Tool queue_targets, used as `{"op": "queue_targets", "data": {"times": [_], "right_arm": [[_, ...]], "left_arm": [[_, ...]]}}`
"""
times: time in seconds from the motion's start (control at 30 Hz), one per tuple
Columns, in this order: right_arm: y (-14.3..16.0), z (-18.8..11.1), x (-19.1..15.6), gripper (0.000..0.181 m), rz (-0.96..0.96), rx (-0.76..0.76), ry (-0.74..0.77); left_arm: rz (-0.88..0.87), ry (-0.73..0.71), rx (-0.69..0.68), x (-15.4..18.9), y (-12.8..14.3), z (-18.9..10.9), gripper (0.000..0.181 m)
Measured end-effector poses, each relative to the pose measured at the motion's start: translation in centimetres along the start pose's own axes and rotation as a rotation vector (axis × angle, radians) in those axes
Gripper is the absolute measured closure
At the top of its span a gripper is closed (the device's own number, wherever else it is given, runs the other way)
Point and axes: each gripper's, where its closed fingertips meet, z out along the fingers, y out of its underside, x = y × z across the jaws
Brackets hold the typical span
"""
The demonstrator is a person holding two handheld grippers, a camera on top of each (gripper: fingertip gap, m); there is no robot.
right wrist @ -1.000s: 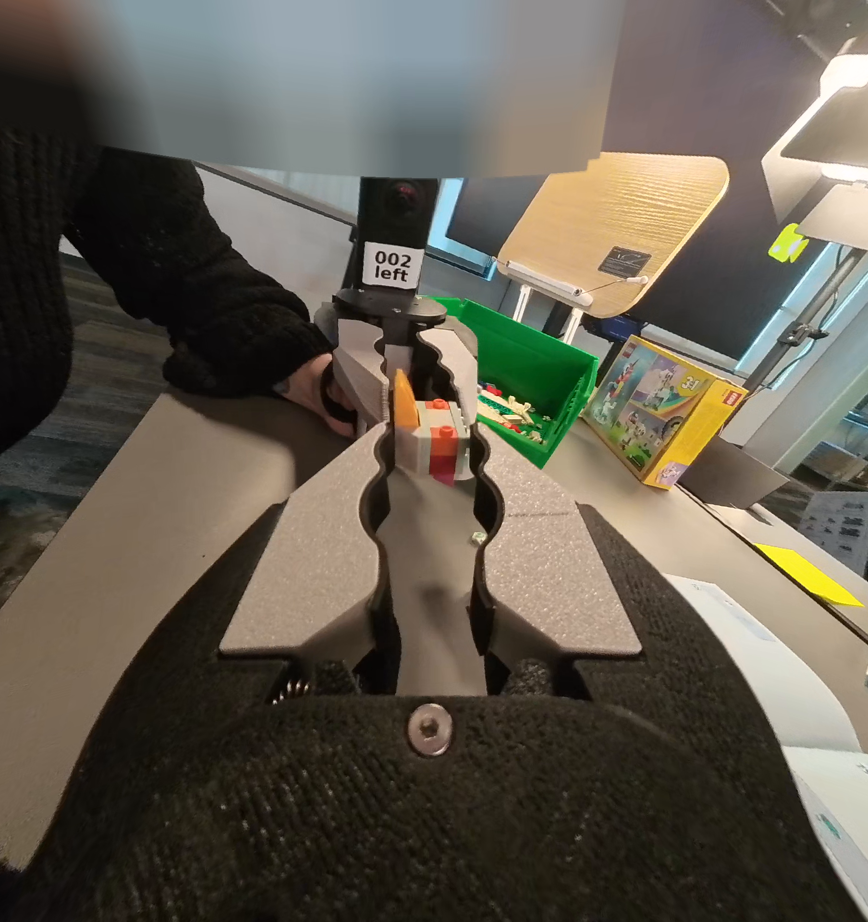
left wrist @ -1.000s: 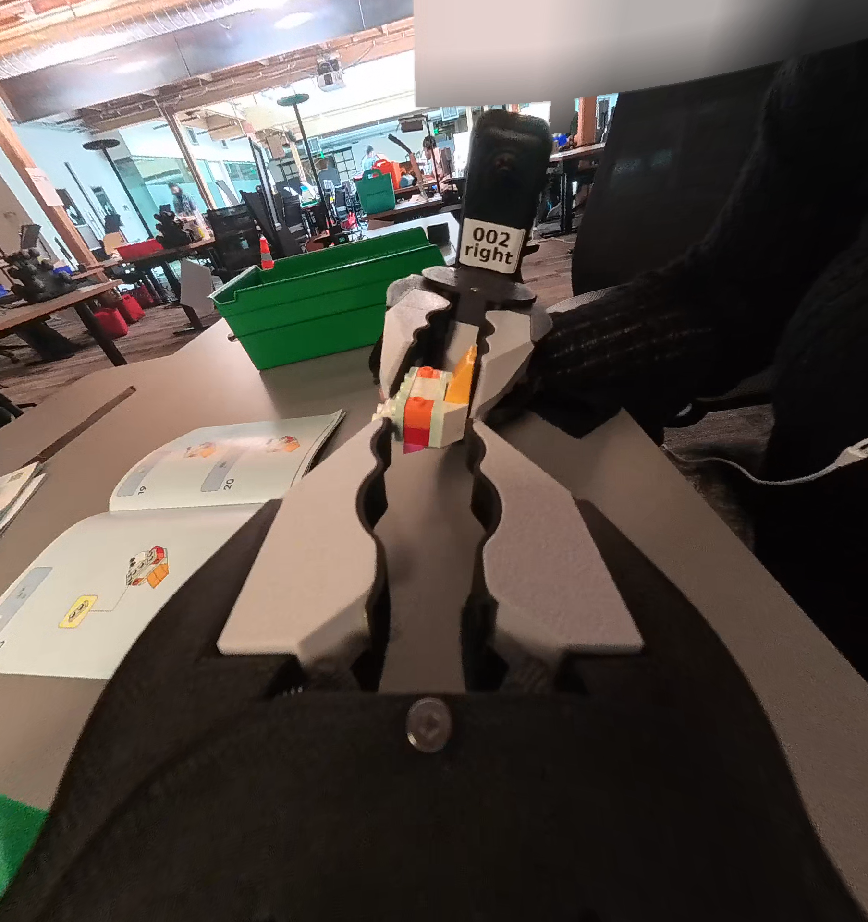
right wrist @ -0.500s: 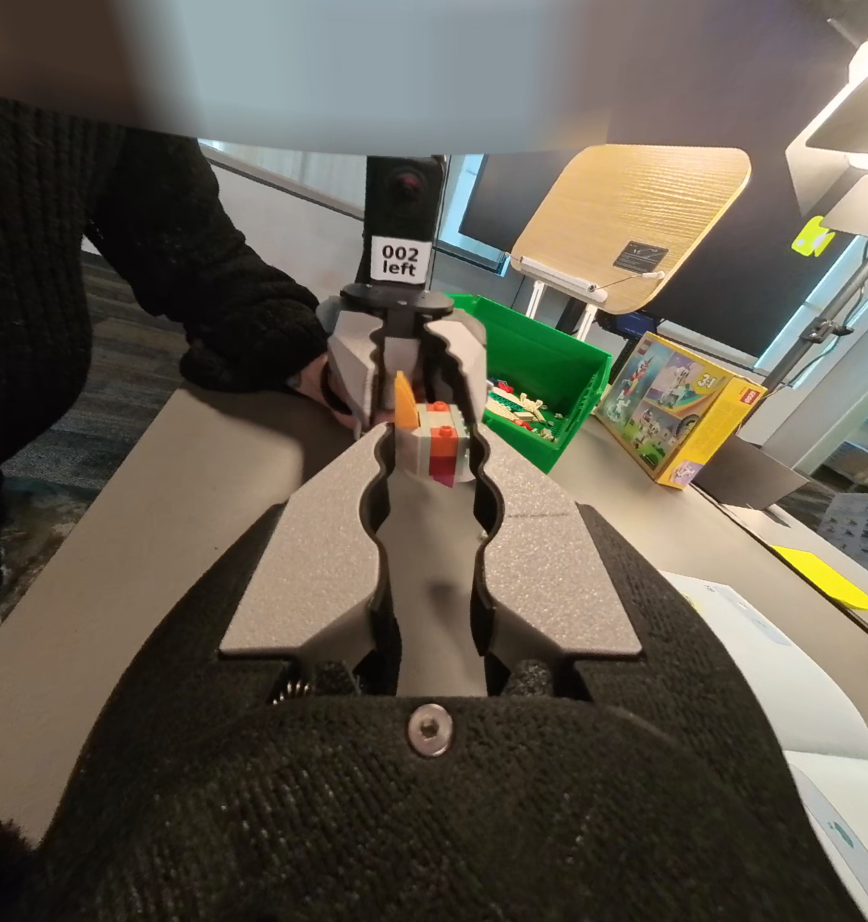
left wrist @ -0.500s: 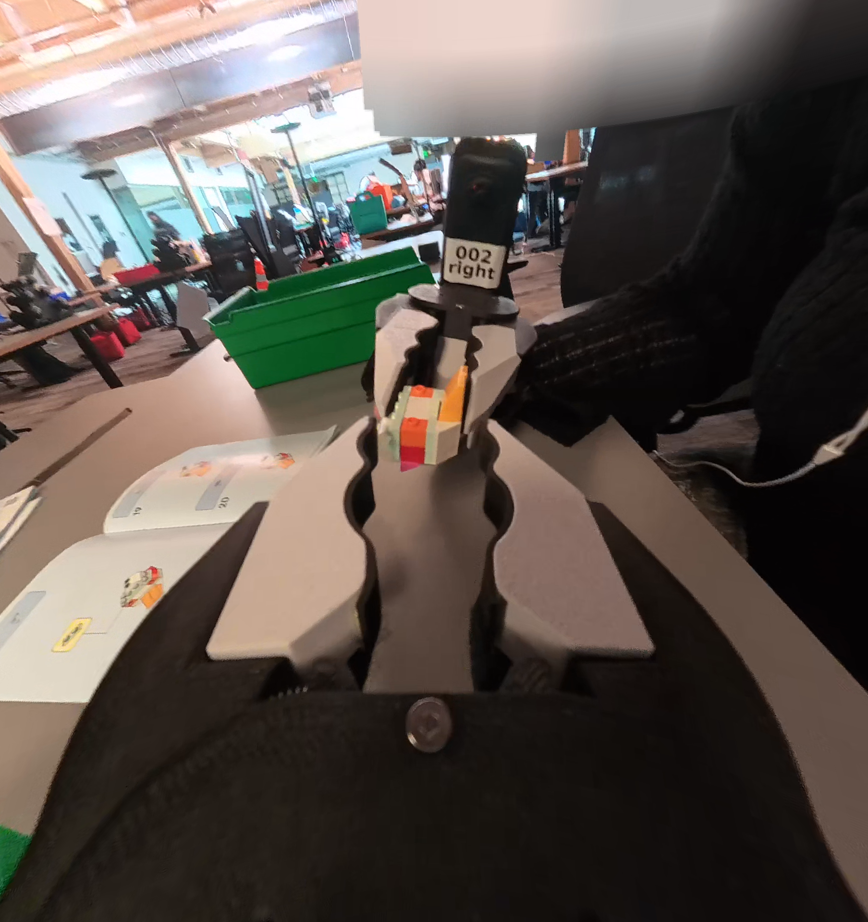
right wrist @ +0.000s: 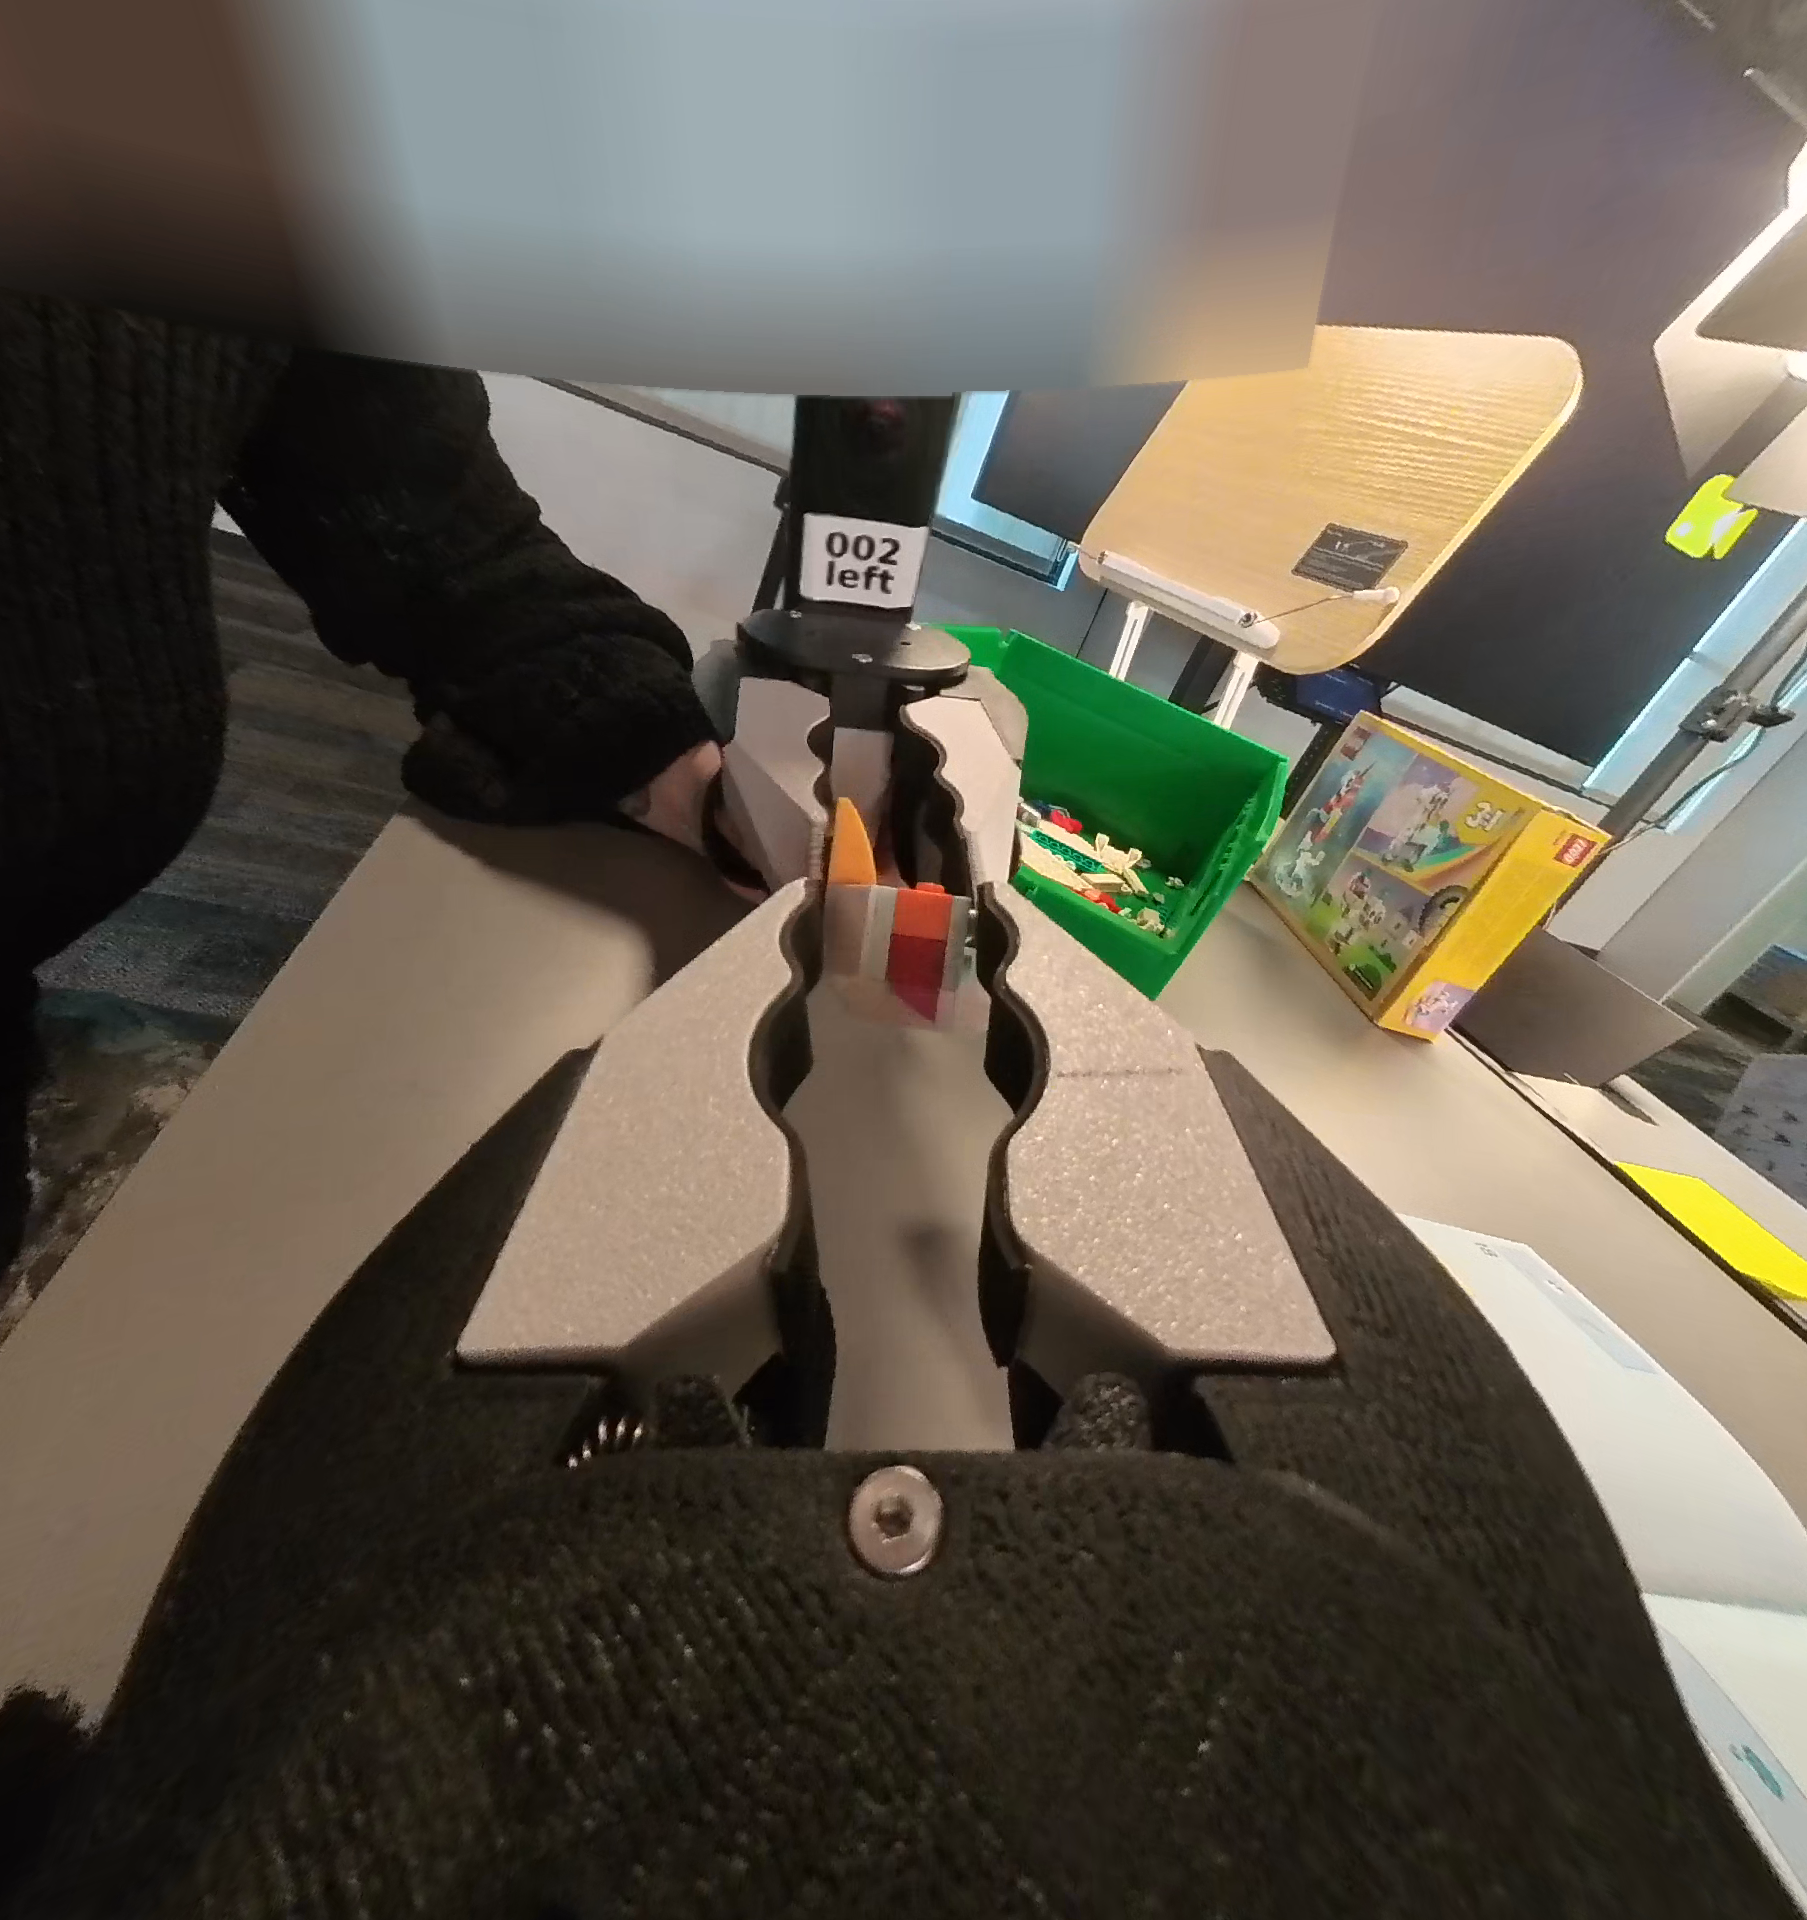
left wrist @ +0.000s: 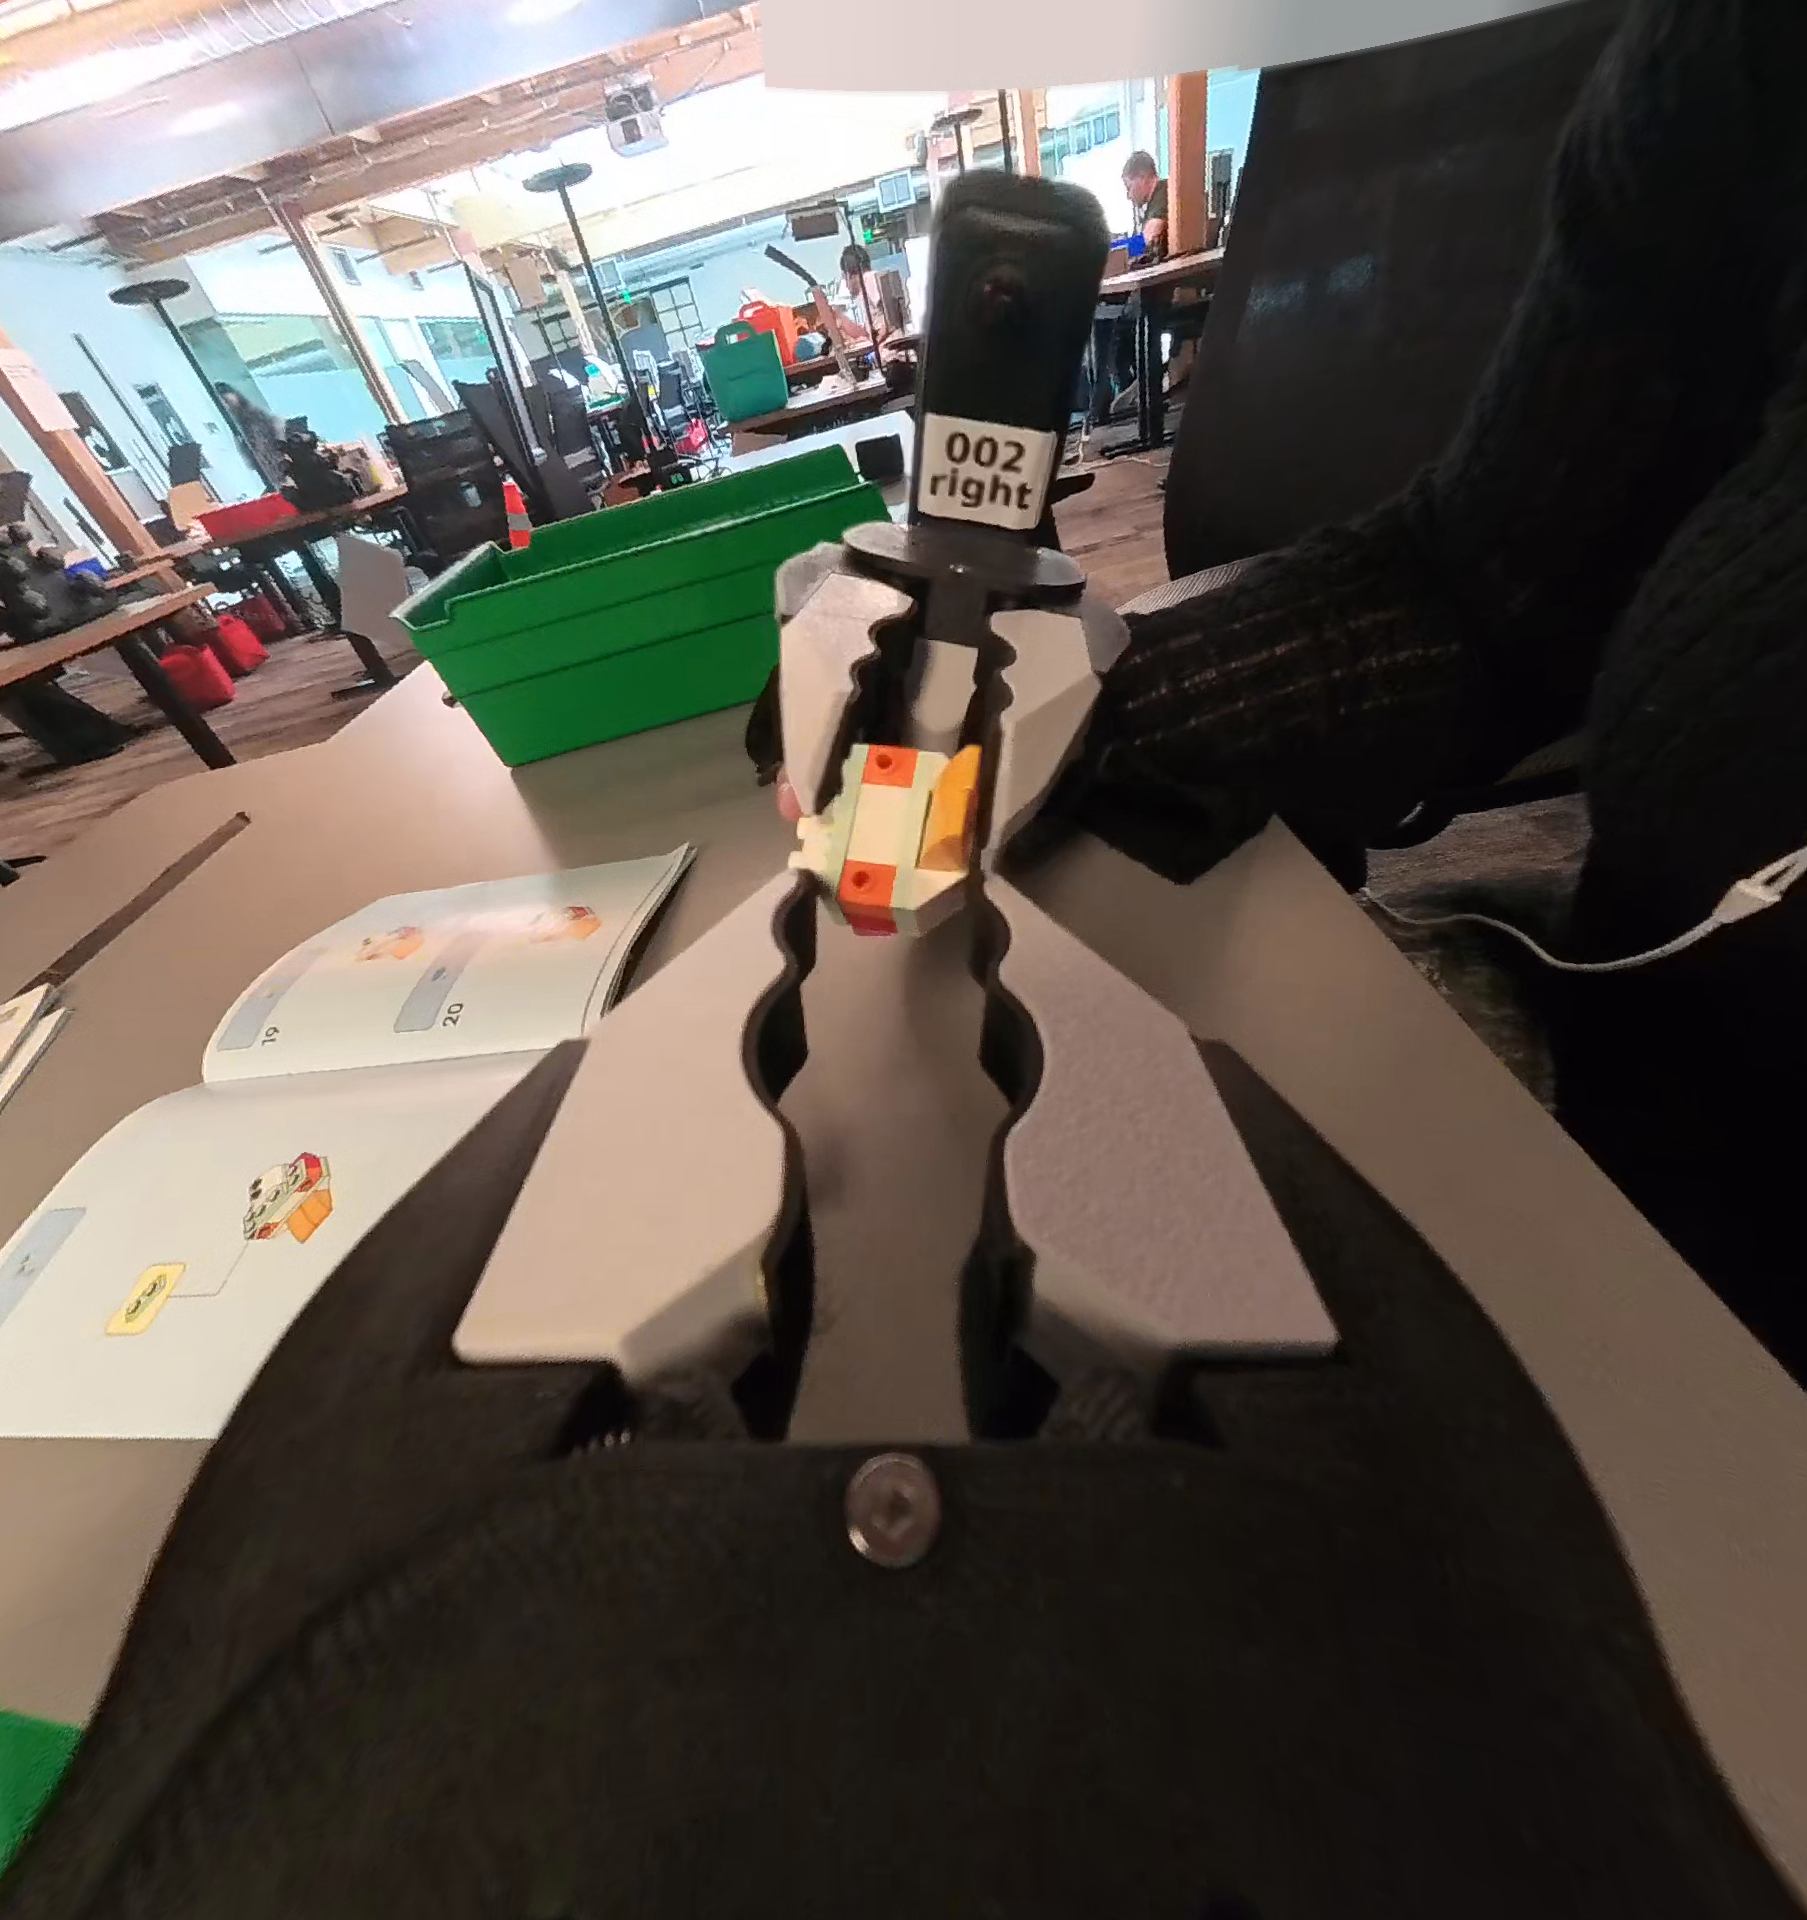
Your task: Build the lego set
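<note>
A small lego assembly (left wrist: pixel 883 842) of white, orange and red bricks with an orange slope is held in the air above the grey table (left wrist: pixel 442 810). My left gripper (left wrist: pixel 883 899) is shut on its near end. My right gripper (left wrist: pixel 909 748) faces it from the far side and is shut on the other end. In the right wrist view the assembly (right wrist: pixel 904 951) sits between my right gripper's (right wrist: pixel 891 914) fingertips, and the orange slope (right wrist: pixel 849 844) sticks up between the left gripper's (right wrist: pixel 878 821) fingers. A person's black sleeves hold both tools.
An open instruction booklet (left wrist: pixel 255 1143) lies on the table at the left, with a green bin (left wrist: pixel 618 644) behind it. In the right wrist view a green bin with loose pieces (right wrist: pixel 1138 810), the yellow lego box (right wrist: pixel 1418 883), a yellow paper (right wrist: pixel 1730 1236) and the booklet (right wrist: pixel 1605 1455) are to the right. Only a small space, under 4 cm, lies between the two pairs of fingers.
The assembly has tilted between the two grippers, so its studded face now shows more in the left wrist view. Both grippers stay shut on it, tip to tip.
</note>
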Motion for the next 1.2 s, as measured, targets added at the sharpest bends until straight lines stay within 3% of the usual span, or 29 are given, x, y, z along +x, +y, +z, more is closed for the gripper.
{"op": "queue_targets", "data": {"times": [0.13, 0.2, 0.37, 0.57, 0.73, 0.9, 1.07, 1.2], "right_arm": [[0.3, -0.1, 0.4, 0.154, -0.016, -0.019, 0.027], [0.7, -0.2, 1.1, 0.143, -0.077, -0.057, 0.081], [5.0, -0.6, 2.9, 0.124, -0.389, -0.384, 0.216], [6.4, -0.1, 2.8, 0.132, -0.511, -0.488, 0.233], [7.2, 0.1, 2.8, 0.146, -0.612, -0.551, 0.238], [6.5, 0.4, 2.8, 0.150, -0.768, -0.546, 0.275], [3.9, 0.0, 3.7, 0.150, -0.893, -0.464, 0.393], [3.4, 0.0, 3.8, 0.149, -0.978, -0.468, 0.426]], "left_arm": [[0.029, -0.025, -0.013, -0.3, 0.0, 0.0, 0.154], [0.085, -0.103, -0.082, -1.3, 0.8, 0.0, 0.154], [0.297, -0.276, -0.362, -3.7, 4.3, -0.5, 0.154], [0.447, -0.261, -0.422, -2.7, 4.9, 0.1, 0.154], [0.466, -0.257, -0.394, -2.4, 4.5, 0.2, 0.154], [0.309, -0.198, -0.266, -1.9, 3.3, 0.0, 0.154], [-0.148, -0.132, 0.037, -3.0, -0.4, -1.3, 0.142], [-0.438, -0.048, 0.091, -3.6, -0.2, -1.4, 0.140]]}}
